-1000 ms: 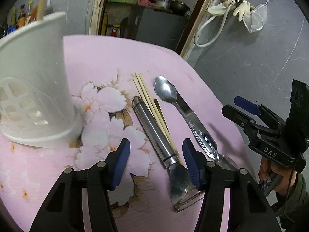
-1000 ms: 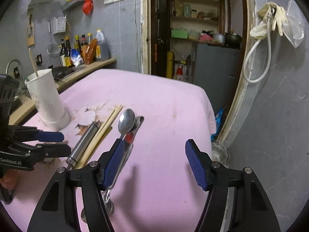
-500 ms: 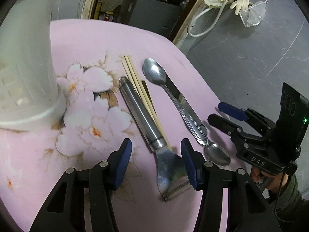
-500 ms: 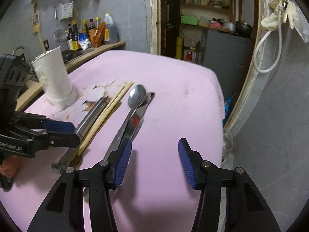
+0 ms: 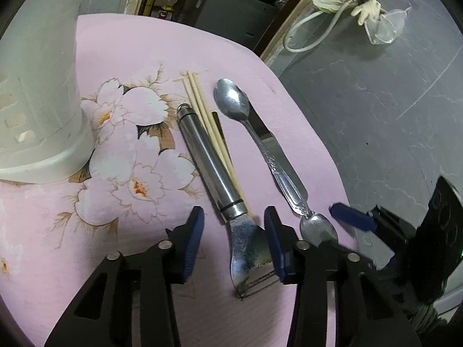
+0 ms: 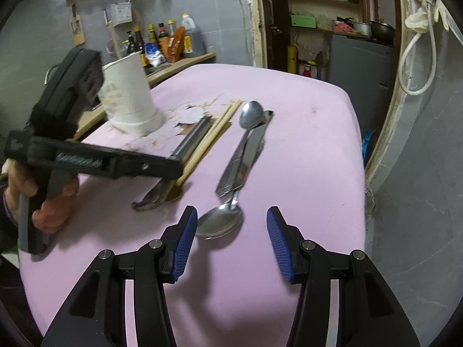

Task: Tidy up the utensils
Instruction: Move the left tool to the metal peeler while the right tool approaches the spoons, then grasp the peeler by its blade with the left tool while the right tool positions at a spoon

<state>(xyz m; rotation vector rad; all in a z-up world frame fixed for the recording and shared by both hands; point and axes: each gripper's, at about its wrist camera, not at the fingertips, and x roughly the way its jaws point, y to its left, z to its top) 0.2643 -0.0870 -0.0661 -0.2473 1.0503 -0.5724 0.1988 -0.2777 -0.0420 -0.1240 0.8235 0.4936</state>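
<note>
On the pink cloth lie a steel-handled peeler [image 5: 208, 156], wooden chopsticks [image 5: 202, 107], a spoon [image 5: 231, 101] resting on a table knife [image 5: 277, 156], and a second spoon [image 6: 220, 222] with its bowl toward me. My left gripper [image 5: 234, 243] straddles the peeler's head. Its jaws are closing, with a gap still beside the left pad. My right gripper [image 6: 231, 243] is open just short of the near spoon's bowl, which sits in front of its tips. A white utensil holder [image 5: 37, 115] stands upright at the left.
The table [image 6: 303, 144] drops off at a rounded edge on the right, close to a grey wall and a door frame. A hand [image 6: 49, 196] holds the left gripper's handle. A shelf of bottles [image 6: 162, 40] runs behind the holder. A hose and gloves [image 6: 419, 29] hang on the wall.
The left jaws have narrowed around the peeler's head and the view has tipped down. The right gripper has moved in and lower toward the near spoon's bowl, its jaws narrower than before.
</note>
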